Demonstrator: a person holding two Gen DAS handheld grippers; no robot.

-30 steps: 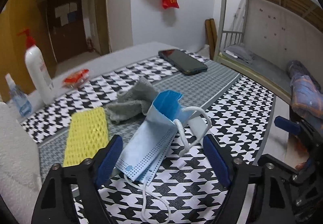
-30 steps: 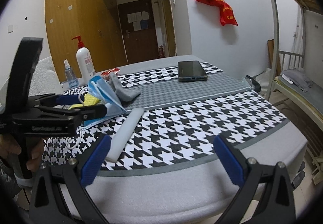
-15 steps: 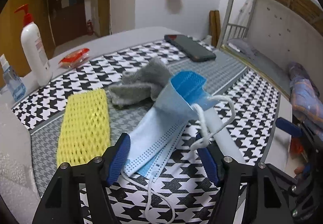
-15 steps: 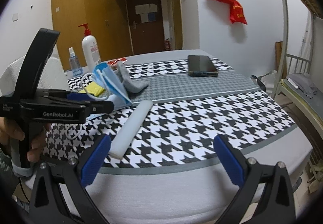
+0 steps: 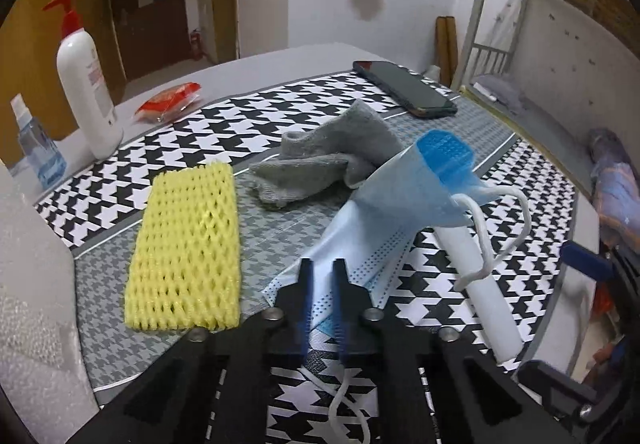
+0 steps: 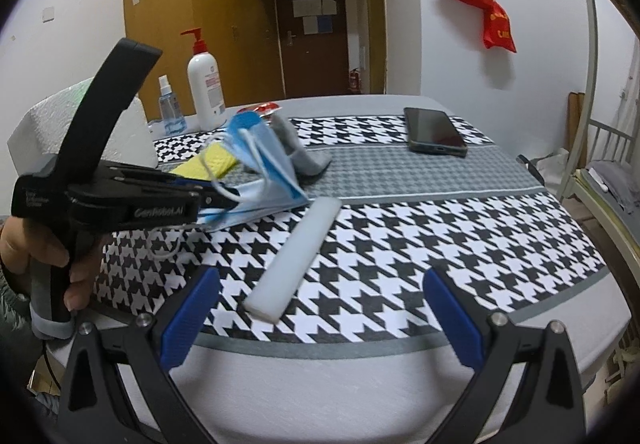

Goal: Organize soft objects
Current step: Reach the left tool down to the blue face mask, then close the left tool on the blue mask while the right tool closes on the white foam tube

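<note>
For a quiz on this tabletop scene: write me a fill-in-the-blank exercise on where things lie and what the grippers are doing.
1. The left gripper is shut on the blue ____.
2. The right gripper stands ____, holding nothing.
3. The yellow foam net lies beside the ____ sock.
4. The dark phone lies screen ____.

Missing: face mask; open; grey; up

The face mask [image 5: 384, 220] is lying near the middle of the surface [image 6: 460, 244], its far end leaning up over the foam stick [image 6: 294, 258]. The mesh sleeve [image 5: 188, 248] is lying beside it toward the left edge, the sock [image 5: 332, 160] just behind. The phone [image 6: 434, 130] is sitting toward the far right corner; the pump bottle [image 6: 205, 86] and spray bottle [image 6: 170, 112] are standing at the far left corner.
</note>
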